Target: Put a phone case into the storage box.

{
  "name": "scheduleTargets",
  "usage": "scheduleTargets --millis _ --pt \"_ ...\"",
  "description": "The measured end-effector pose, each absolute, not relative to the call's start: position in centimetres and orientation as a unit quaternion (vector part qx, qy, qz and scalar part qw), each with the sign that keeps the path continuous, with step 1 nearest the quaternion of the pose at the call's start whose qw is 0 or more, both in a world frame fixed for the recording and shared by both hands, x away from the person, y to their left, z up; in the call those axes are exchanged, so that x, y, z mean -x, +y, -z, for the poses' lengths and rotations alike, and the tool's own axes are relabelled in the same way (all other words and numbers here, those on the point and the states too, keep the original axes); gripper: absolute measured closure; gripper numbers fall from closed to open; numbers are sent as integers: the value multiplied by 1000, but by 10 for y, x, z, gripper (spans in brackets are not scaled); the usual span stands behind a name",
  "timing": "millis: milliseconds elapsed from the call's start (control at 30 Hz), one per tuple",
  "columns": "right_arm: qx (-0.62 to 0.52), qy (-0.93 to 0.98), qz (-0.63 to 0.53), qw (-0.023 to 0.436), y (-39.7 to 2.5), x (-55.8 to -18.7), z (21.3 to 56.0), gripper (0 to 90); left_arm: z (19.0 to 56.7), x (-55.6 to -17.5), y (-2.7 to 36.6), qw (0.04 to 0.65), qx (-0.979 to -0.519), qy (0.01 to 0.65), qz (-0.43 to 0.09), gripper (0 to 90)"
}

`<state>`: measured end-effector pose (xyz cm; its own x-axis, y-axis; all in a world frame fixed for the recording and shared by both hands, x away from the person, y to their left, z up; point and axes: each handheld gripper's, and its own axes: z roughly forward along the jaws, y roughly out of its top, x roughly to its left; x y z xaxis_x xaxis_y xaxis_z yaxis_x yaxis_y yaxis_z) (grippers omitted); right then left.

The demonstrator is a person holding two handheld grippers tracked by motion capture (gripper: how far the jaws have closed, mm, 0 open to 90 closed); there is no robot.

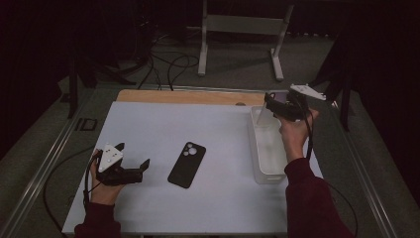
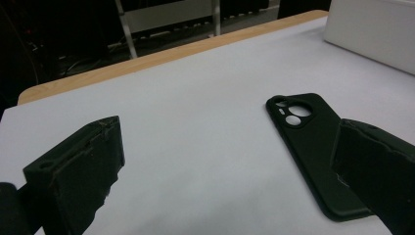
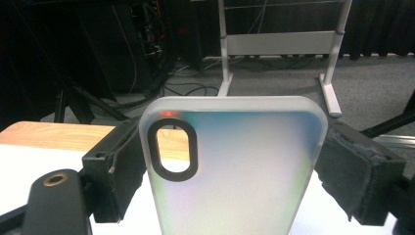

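**Clear case lifted over the bin, black case waiting on the table**

Right now the right gripper point(image 1: 277, 105) is raised above the far end of the long white plastic bin point(image 1: 267, 171) that runs along the table's right edge. Its two jaws are closed on the long sides of a translucent, faintly iridescent phone case point(image 3: 240, 171) with a black-rimmed oval camera cut-out. From the right gripper view the case stands upright between the pads, camera hole at the top — a grip by the edges, which I'd judge keeps the flexible back from buckling and leaves the flat face free. Whether it is coming out of the bin or going in, I cannot tell.

Over by the near left corner, the left gripper point(image 1: 133, 171) rests low on the white table top point(image 1: 163, 124), held in a hand in a dark red sleeve. Its jaws are spread wide with nothing between them, pointing towards the middle of the table. A matte black phone case with round camera openings point(image 1: 186, 164) lies flat there, back upward, just beyond the jaw tips and not touching them. In the left gripper view it lies beside the right-hand jaw. That open, low stance reads to me as readiness to take hold of the black case — or simply a hand at rest.
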<state>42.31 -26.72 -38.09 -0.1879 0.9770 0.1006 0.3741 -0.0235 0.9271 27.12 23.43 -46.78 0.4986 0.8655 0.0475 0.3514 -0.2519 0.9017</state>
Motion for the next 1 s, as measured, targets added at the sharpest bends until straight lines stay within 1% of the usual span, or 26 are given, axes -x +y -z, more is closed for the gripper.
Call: scheduleTargets --millis 533,1000 --pt "-557 619 -442 333 -261 -440 389 168 468 -271 234 456 -736 412 -283 0" --pt "-572 626 -416 329 -253 -457 410 167 467 -270 234 461 -734 412 -282 0"
